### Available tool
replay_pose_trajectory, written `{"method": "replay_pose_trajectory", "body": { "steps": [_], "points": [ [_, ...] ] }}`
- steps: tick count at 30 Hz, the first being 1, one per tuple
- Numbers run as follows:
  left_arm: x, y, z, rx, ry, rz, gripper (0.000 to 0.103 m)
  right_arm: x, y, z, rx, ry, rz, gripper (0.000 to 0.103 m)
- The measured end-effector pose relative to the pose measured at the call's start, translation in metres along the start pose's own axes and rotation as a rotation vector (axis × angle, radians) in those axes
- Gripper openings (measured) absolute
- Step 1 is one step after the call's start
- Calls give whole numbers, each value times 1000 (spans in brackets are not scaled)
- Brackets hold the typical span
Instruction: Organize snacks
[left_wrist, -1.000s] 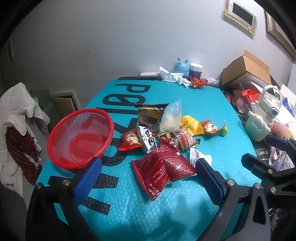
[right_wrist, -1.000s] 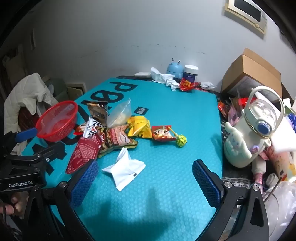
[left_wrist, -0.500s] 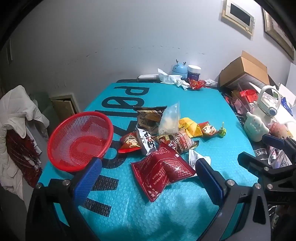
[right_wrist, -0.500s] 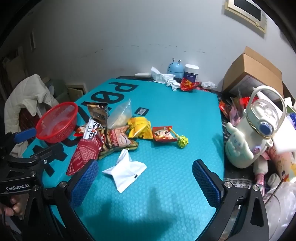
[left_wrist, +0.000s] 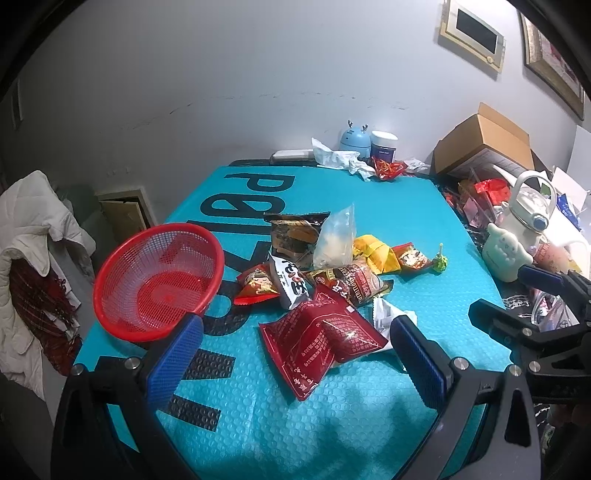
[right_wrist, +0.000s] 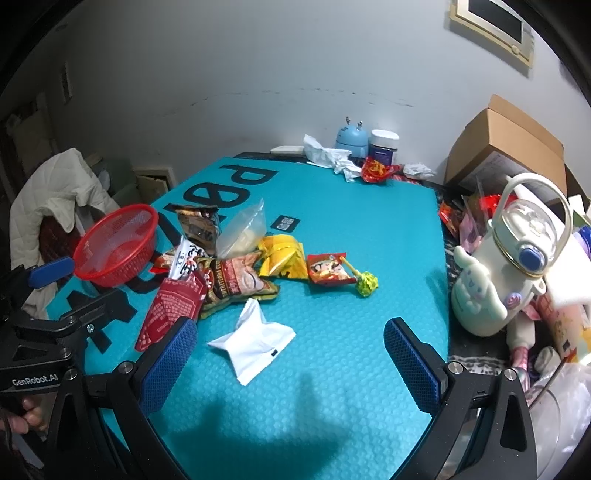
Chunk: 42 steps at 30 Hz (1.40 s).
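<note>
Several snack packets lie in a heap mid-table on a teal mat (left_wrist: 332, 424). A large dark red packet (left_wrist: 321, 339) lies nearest my left gripper (left_wrist: 295, 354), which hovers open just short of it. An empty red mesh basket (left_wrist: 159, 277) stands at the left, also in the right wrist view (right_wrist: 114, 247). My right gripper (right_wrist: 291, 354) is open above a white packet (right_wrist: 255, 343). Farther off lie a yellow packet (right_wrist: 282, 258), a small red packet (right_wrist: 327, 271), a green lollipop (right_wrist: 365, 282) and a clear bag (right_wrist: 243, 232).
A cream character kettle (right_wrist: 498, 280) and assorted clutter crowd the right table edge. A cardboard box (right_wrist: 509, 147), a blue gadget (right_wrist: 351, 138) and a jar (right_wrist: 384, 146) stand at the back. A white jacket (left_wrist: 33, 236) hangs at the left.
Both views have shifted only slightly. The snacks and basket lie as before, and both grippers stay open.
</note>
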<state>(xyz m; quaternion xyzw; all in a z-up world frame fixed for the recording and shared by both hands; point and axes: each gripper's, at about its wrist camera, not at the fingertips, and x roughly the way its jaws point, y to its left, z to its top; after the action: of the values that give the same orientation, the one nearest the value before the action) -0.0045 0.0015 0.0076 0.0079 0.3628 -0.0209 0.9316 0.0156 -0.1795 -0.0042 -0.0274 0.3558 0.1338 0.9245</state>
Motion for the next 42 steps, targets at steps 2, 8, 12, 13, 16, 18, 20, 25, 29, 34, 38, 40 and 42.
{"method": "replay_pose_trajectory", "body": {
  "steps": [2, 8, 12, 13, 16, 18, 20, 25, 29, 34, 38, 40, 42],
  "points": [
    [-1, 0, 0, 2, 0, -4, 103, -1, 0, -1, 2, -2, -1, 103],
    [-3, 1, 0, 2, -1, -16, 103, -3, 1, -1, 7, -5, -7, 103],
    [-6, 1, 0, 2, -6, -24, 103, -5, 1, -2, 12, -9, -8, 103],
    [-6, 0, 0, 3, -7, -25, 103, -6, 0, -2, 13, -10, -9, 103],
    [-8, -1, -1, 6, -8, -31, 103, -8, 0, -2, 16, -14, -9, 103],
    [-9, -1, -1, 6, -8, -34, 103, -9, 0, -3, 17, -16, -10, 103],
    [-11, -1, -2, 5, -11, -35, 103, -9, 0, -3, 17, -17, -8, 103],
    [-13, -1, -2, 3, -13, -38, 103, -11, 1, -3, 16, -19, -7, 103],
    [-15, -1, -2, 4, -18, -37, 103, -12, 1, -3, 17, -20, -7, 103],
    [-15, 0, -2, 3, -19, -38, 103, -15, 2, -2, 17, -26, -7, 103],
    [-17, 0, -2, 2, -21, -39, 103, -16, 2, -2, 16, -29, -5, 103],
    [-17, 0, -2, 1, -22, -40, 103, -17, 3, -2, 15, -31, -5, 103],
    [-19, 0, -3, 0, -25, -40, 103, -19, 4, -2, 14, -35, -4, 103]
  ]
}}
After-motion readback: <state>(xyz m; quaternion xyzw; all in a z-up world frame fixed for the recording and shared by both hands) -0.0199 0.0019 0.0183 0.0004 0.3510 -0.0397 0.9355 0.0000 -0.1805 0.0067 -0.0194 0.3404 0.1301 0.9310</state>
